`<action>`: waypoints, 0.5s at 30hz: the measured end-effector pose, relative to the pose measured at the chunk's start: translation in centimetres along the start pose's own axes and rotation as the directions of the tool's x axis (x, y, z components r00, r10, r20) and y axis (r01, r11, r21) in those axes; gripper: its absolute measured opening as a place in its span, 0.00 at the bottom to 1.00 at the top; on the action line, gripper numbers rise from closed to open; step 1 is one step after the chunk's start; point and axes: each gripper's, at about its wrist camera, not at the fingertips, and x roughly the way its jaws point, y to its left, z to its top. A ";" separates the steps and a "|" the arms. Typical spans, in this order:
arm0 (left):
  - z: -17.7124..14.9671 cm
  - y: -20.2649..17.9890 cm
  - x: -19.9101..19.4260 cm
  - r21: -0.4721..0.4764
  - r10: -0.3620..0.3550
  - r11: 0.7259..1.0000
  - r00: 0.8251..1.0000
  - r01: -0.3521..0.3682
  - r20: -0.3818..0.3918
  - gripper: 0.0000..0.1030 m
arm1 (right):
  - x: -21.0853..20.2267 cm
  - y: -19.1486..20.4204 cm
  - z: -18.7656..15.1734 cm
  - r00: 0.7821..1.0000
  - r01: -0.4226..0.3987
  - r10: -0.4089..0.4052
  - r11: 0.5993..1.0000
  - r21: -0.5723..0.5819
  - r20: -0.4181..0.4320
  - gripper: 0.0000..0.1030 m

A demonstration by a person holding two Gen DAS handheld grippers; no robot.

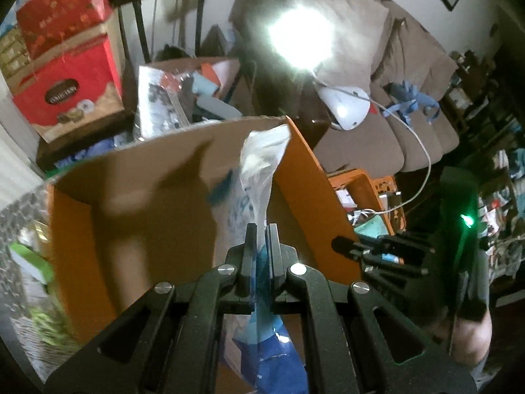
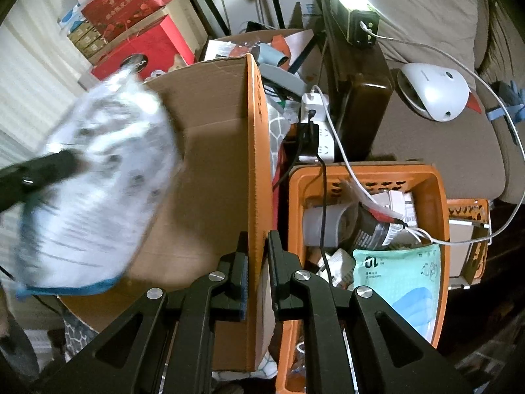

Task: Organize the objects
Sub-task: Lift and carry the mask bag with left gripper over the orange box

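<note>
Right now, from the left wrist, the left gripper has its jaws squeezed shut on a plastic bag, hanging over the open cardboard box. From the right wrist, the right gripper pinches the box wall, with the bag on its left.

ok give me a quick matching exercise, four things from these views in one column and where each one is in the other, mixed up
Things:
1. plastic bag
2. cardboard box flap
3. mint green packet
4. white rounded device

Places:
A. on the brown sofa cushion
B. in the orange basket
C. clamped in the left tongs
D. clamped in the right tongs

Pairs: 1-C, 2-D, 3-B, 4-A
</note>
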 end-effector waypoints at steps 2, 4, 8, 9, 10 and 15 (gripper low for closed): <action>0.0 -0.8 1.2 -0.014 -0.004 1.000 1.000 0.004 -0.011 0.04 | 0.0 -0.1 -0.1 1.000 -0.004 0.004 1.000 0.004 0.002 0.09; 0.1 -1.5 2.3 -0.028 -0.008 1.000 1.000 0.007 -0.020 0.04 | 0.0 -0.1 -0.1 1.000 -0.008 0.008 1.000 0.008 0.003 0.09; 0.3 -2.2 4.5 -0.085 -0.038 0.996 0.998 0.034 -0.043 0.05 | -0.1 -0.1 -0.2 1.000 -0.012 0.012 1.000 0.011 0.005 0.09; 0.4 -2.2 5.0 -0.107 -0.059 0.993 0.997 0.053 -0.052 0.06 | -0.1 -0.1 -0.2 1.000 -0.013 0.013 1.000 0.013 0.006 0.09; 0.5 -2.2 5.5 -0.127 -0.078 0.989 0.995 0.070 -0.065 0.07 | -0.1 -0.1 -0.2 1.000 -0.015 0.015 1.000 0.016 0.006 0.09; 0.5 -2.2 6.3 -0.126 -0.096 0.988 0.991 0.084 -0.090 0.26 | -0.1 0.0 -0.2 1.000 -0.016 0.016 1.000 0.019 0.009 0.09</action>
